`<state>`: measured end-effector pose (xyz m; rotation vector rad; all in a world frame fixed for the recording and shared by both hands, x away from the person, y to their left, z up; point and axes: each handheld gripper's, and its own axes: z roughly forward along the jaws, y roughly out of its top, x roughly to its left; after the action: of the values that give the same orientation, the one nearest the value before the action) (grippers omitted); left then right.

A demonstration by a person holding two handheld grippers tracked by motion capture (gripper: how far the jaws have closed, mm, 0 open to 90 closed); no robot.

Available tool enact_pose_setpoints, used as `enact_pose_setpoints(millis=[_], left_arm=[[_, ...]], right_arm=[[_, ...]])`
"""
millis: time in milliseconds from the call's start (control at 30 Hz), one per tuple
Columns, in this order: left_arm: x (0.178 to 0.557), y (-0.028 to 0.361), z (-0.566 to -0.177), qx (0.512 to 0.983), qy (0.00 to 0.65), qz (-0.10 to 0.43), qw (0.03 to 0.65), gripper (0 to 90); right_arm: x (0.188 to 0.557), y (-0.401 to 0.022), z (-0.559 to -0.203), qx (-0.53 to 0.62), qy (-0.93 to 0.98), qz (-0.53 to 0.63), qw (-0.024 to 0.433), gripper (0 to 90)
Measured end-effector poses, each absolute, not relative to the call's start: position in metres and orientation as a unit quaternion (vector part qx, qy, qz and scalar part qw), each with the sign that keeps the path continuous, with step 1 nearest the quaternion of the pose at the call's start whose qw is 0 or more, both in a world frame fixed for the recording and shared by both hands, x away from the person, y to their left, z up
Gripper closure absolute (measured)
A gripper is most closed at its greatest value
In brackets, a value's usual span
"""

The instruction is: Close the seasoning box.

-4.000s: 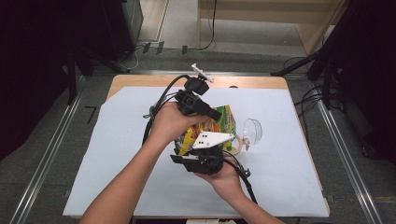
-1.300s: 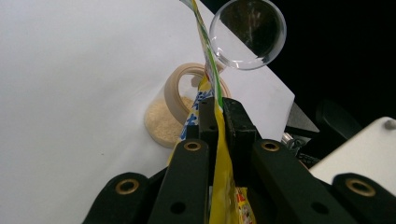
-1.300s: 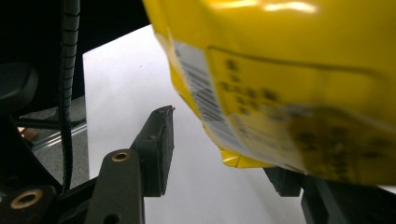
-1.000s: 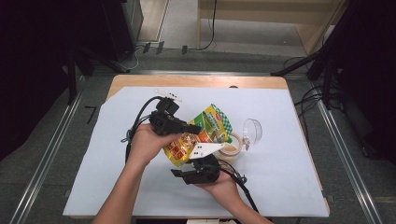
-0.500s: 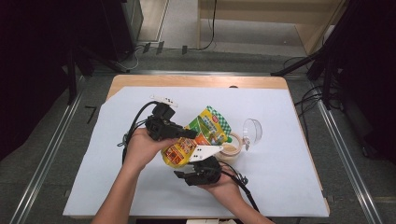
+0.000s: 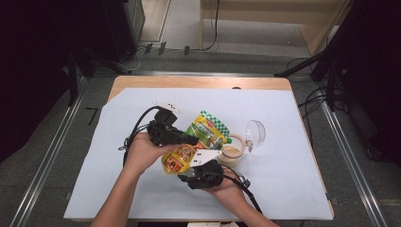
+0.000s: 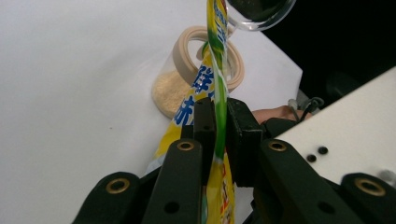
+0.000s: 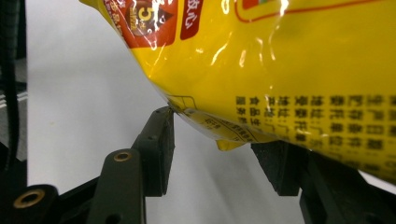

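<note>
While the pouch hangs over the jar, the pour looks partly done:
Table: wooden table (image 6: 142, 82) under a white paper sheet (image 6: 118, 142); everything below is placed from the jar.
Pouch: glossy yellow-and-green plastic food pouch (image 6: 198, 142), tilted, its green top end over the jar's mouth, its yellow base down and away from the jar on the person's side.
Left gripper: black left gripper (image 6: 187, 140), on the far side of the pouch from the jar; its jaws pinch the pouch's thin edge (image 7: 215, 126) and have just been easing apart a little, pouch between them.
Right gripper: black right gripper (image 6: 201, 175), nearer the person than the jar; its jaws stand half apart under the pouch's bottom corner (image 8: 224, 140), one pad touching; a firm grip I cannot tell.
Jar: small clear jar with a beige rim (image 6: 231, 151), pale powder (image 7: 166, 93) in its lower part.
Lid: clear domed lid (image 6: 255, 132), just beside the jar, off it.
Left: finishing the pour, setting the pouch down, lid back on, I'd guess.
</note>
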<state>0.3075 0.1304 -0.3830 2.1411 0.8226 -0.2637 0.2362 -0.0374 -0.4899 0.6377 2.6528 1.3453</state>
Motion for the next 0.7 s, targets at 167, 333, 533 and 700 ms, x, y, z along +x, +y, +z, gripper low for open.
enact_pose_setpoints(millis=[167,333,533,700], left_arm=[[0.307,0.136,-0.383,0.847,0.321,-0.107,0.409,88.6],[0.305,0.143,-0.378,0.839,0.32,-0.111,0.426,89.0],[0.304,0.154,-0.371,0.827,0.323,-0.114,0.447,89.0],[0.304,0.164,-0.367,0.818,0.326,-0.108,0.462,89.0]], right_arm=[[0.235,-0.036,-0.491,0.199,0.873,0.443,0.05,50.9],[0.232,-0.035,-0.488,0.187,0.867,0.459,0.052,49.9],[0.233,-0.039,-0.484,0.195,0.854,0.48,0.035,48.9],[0.235,-0.042,-0.483,0.2,0.845,0.495,0.025,48.9]])
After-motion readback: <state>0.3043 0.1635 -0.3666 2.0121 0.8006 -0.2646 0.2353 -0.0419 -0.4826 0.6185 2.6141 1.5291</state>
